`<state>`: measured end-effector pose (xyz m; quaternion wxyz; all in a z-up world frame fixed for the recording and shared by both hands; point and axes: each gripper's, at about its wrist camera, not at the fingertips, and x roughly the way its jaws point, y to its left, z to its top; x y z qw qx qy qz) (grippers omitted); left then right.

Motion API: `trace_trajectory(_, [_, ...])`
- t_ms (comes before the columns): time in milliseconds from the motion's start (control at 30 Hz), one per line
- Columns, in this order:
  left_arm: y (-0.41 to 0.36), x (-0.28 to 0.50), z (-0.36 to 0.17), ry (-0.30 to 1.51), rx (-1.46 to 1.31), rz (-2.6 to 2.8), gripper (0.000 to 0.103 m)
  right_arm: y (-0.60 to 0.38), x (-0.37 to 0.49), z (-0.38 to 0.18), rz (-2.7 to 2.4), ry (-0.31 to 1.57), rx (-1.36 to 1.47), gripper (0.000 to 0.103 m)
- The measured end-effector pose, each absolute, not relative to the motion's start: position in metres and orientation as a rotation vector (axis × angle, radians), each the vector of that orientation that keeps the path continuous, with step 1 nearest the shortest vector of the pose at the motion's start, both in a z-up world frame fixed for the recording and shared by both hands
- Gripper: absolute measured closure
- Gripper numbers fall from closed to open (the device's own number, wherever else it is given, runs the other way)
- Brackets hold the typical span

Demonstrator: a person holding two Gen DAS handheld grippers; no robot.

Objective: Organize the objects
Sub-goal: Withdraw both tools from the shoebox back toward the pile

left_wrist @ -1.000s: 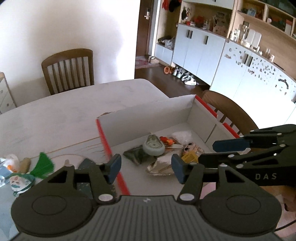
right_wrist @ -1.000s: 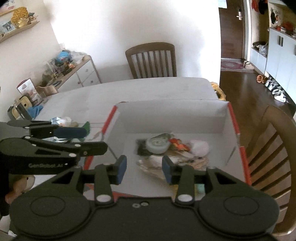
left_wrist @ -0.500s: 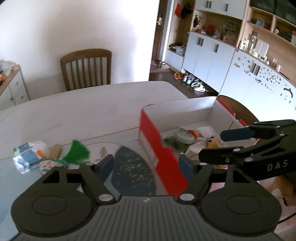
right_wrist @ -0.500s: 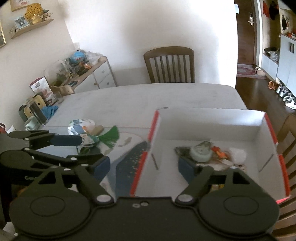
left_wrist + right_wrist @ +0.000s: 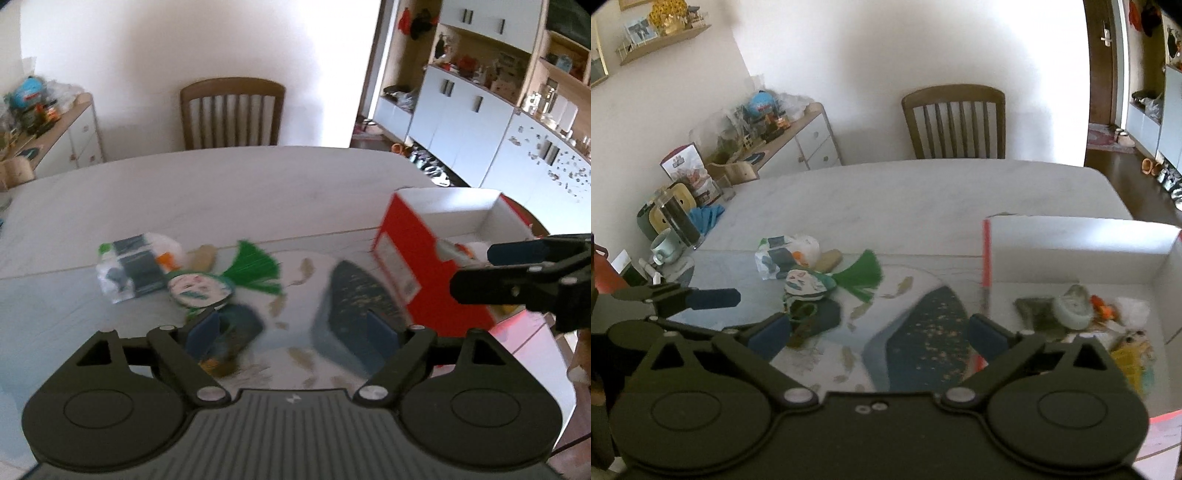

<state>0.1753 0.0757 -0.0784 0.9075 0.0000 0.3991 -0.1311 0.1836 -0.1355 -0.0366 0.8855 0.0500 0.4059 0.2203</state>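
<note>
A red-and-white cardboard box (image 5: pixel 413 258) (image 5: pixel 1071 251) stands on the table's right side, holding several small items, among them a pale green round case (image 5: pixel 1071 310). Left of it lie a white packet (image 5: pixel 136 266) (image 5: pixel 783 254), a round fan with a green tassel (image 5: pixel 255 266) (image 5: pixel 860 275) and a dark pouch (image 5: pixel 236 325) (image 5: pixel 816 314). My left gripper (image 5: pixel 291 332) is open and empty above the patterned mat (image 5: pixel 347 291), the pouch by its left finger. My right gripper (image 5: pixel 875 332) is open and empty over the mat (image 5: pixel 923 325).
A wooden chair (image 5: pixel 232 110) (image 5: pixel 955 122) stands at the table's far side. A mug (image 5: pixel 666 245), a dark jar (image 5: pixel 677 218) and clutter sit at the left edge. A sideboard (image 5: pixel 798 147) is on the left, white cabinets (image 5: pixel 480 129) on the right.
Both grippers swung left, away from the box, towards the loose items on the mat. Both opened wider. The box now sits at the right of each view.
</note>
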Motion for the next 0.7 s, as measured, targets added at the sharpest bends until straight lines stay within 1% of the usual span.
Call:
trace_trajectory(333, [0.126, 0.184, -0.115, 0.850, 0.029, -0.241, 0.017, -0.069, 0.211, -0.046, 0.449, 0.883, 0.066, 0.001])
trace_trajectory(533, [0.142, 0.189, -0.142, 0.881, 0.055, -0.233, 0.017, -0.038, 0.228, -0.058, 0.441, 0.922, 0.041, 0.001])
trace_trajectory(700, [0.145, 0.194, -0.157, 0.861, 0.095, -0.232, 0.017, -0.016, 0.240, -0.069, 0.440, 0.955, 0.014, 0.001])
